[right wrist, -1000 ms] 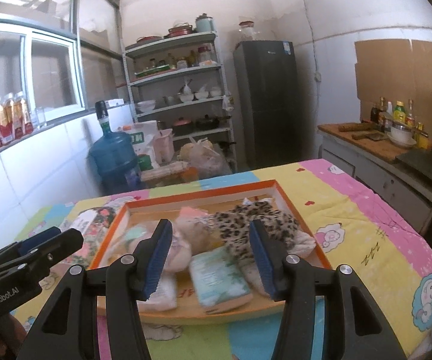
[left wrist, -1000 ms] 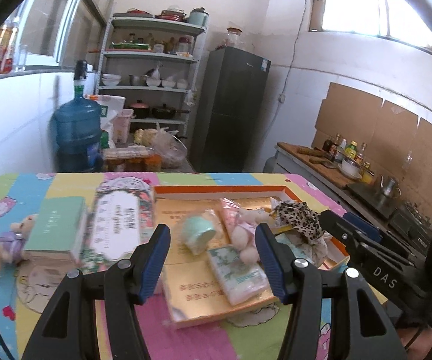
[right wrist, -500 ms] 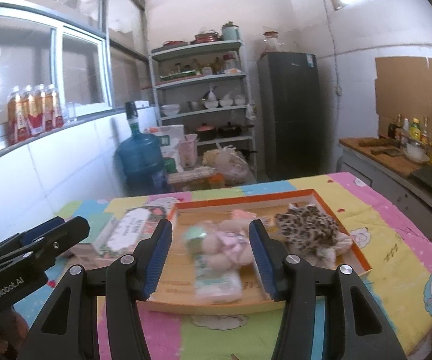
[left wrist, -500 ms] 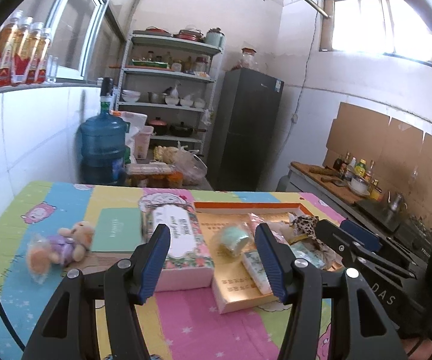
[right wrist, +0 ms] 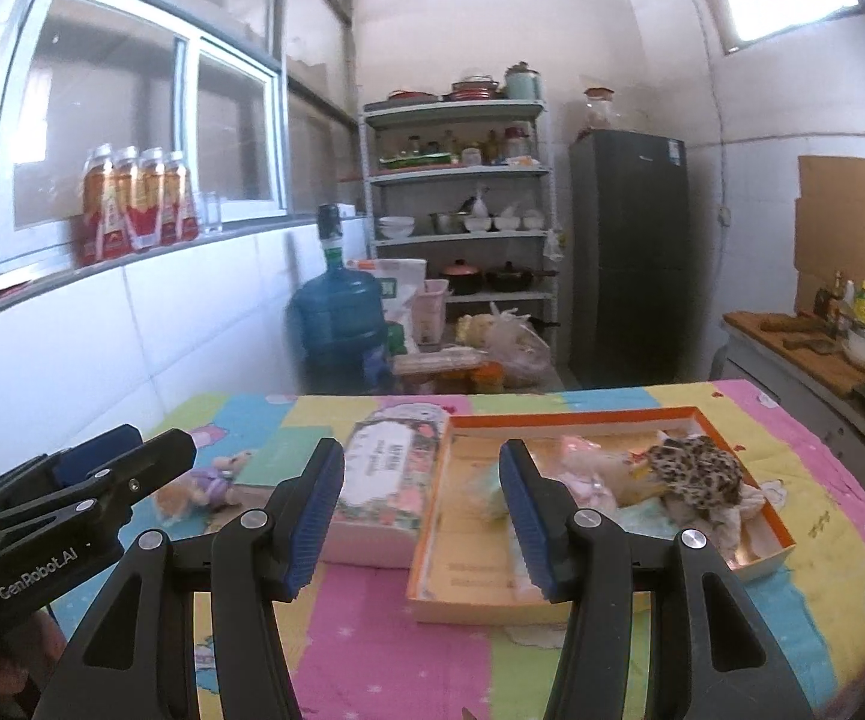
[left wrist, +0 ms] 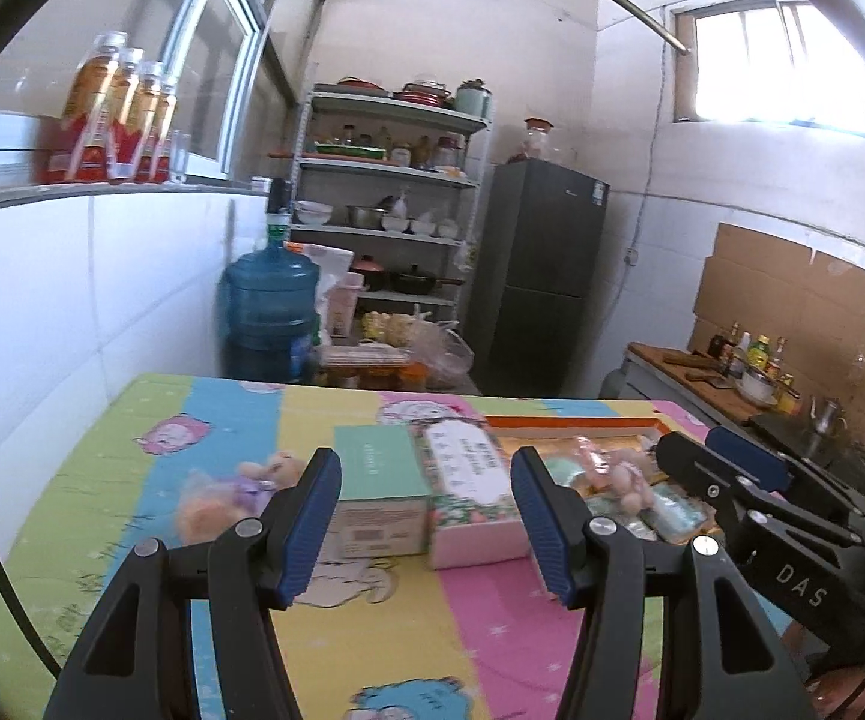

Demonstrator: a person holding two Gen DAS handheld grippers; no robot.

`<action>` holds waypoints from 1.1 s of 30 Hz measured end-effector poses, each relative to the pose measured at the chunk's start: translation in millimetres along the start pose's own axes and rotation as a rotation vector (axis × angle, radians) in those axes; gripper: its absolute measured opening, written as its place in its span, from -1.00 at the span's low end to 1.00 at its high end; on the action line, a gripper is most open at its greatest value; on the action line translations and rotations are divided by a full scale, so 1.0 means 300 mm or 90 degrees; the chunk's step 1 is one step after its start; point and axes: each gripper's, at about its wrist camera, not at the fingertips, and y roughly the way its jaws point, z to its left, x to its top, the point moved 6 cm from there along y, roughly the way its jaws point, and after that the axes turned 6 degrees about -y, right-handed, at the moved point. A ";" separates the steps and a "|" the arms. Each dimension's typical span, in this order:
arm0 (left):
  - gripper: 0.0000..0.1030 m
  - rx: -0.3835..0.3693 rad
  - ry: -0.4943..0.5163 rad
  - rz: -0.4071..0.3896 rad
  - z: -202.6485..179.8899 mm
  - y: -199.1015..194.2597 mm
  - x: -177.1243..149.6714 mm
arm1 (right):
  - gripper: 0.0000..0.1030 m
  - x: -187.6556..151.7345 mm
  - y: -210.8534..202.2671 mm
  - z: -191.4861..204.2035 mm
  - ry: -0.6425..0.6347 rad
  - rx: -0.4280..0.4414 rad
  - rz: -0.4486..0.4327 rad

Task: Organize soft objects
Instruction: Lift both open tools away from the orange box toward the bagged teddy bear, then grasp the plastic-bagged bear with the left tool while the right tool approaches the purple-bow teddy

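While both jaws stand apart and empty, left hand-held gripper (left wrist: 426, 507) lower centre, right hand-held gripper (right wrist: 420, 507) lower centre, orange tray (right wrist: 777, 531) of soft toys right, tabletop (right wrist: 396, 654) below.

At centre frame you see a blue water jug (right wrist: 336, 324), a metal shelf rack (right wrist: 462, 204) and a dark fridge (right wrist: 630, 258) to its right.
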 end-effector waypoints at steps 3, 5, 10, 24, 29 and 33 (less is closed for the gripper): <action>0.14 0.012 -0.008 0.000 0.053 -0.016 -0.004 | 0.08 0.008 0.009 0.050 -0.009 0.010 0.002; 0.14 0.020 -0.014 0.000 0.084 -0.020 -0.006 | 0.08 0.014 0.017 0.085 -0.017 0.018 0.001; 0.14 0.038 -0.033 -0.001 0.172 -0.034 -0.010 | 0.09 0.025 0.045 0.179 -0.033 0.039 0.005; 0.14 0.077 -0.079 0.005 0.394 -0.053 -0.033 | 0.09 0.010 0.129 0.399 -0.066 0.099 0.027; 0.16 0.063 -0.072 0.032 0.464 -0.019 -0.066 | 0.09 -0.009 0.157 0.422 -0.064 0.110 0.032; 0.20 0.026 -0.050 0.088 0.483 0.056 -0.101 | 0.09 -0.037 0.200 0.427 -0.056 0.120 0.051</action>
